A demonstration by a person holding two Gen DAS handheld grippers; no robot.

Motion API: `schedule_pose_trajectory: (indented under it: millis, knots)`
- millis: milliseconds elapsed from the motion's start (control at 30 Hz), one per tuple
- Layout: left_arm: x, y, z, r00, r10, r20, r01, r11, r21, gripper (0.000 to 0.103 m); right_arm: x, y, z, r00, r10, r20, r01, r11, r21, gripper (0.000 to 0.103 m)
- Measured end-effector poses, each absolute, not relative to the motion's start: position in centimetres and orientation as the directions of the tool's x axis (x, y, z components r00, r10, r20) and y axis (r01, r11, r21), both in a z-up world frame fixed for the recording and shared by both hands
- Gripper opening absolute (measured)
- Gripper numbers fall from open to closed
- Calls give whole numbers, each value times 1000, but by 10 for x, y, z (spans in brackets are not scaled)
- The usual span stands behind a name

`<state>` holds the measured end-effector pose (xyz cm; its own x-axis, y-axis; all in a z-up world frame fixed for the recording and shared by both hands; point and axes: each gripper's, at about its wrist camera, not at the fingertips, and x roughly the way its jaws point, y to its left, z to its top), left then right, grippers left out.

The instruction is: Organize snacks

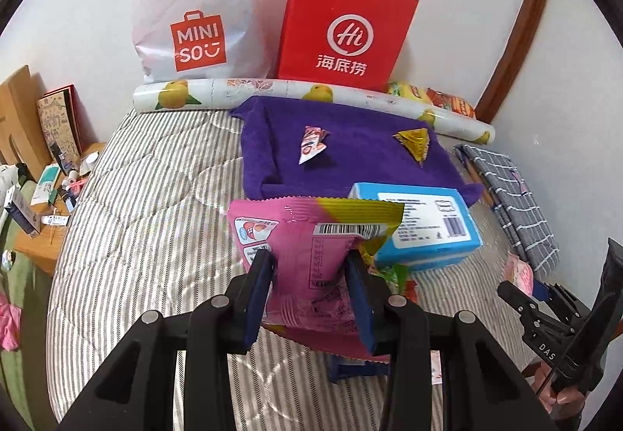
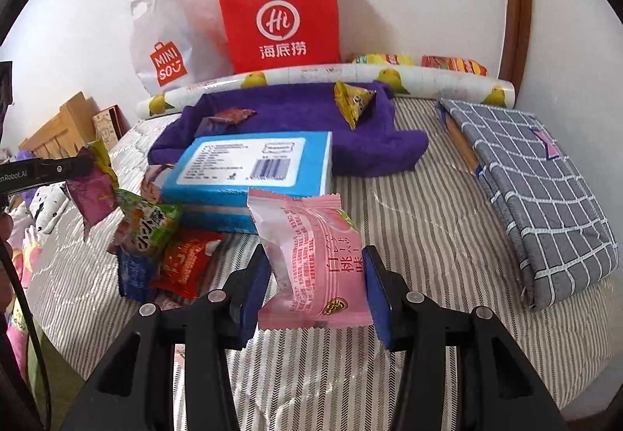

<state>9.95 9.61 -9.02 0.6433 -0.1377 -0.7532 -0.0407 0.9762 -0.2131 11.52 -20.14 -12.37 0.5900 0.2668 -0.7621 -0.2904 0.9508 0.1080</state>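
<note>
My left gripper is shut on a magenta and yellow snack packet and holds it above the striped bed. My right gripper is shut on a pale pink peach snack packet. A blue box lies ahead, with a pile of loose snack packets at its left. On the purple towel lie a yellow triangular packet and a small red-white packet. The left gripper with its packet shows at the left of the right wrist view.
A red paper bag and a white MINISO bag stand against the wall behind a lemon-print roll. A folded grey checked cloth lies at right. More snack bags lie at the far right. A cluttered side table stands left.
</note>
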Motion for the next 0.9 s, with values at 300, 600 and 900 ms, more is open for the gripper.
schedule_pose_trajectory:
  millis: [300,600,900]
  knots:
    - [95,81,-82,650,-151,-745,-11,978,-208,37,120,-191,-114,595,285,-751,-319,942,105,47]
    - [94,78,-69,667,-173,-725,11,975,-222,37,128,-183,-106,603,297,-740,-346,934,93,47]
    - [106,68,-65,673,-177,-718,29,977,-213,37,141,-179,-101,603,305,-737,-342,934,106,47]
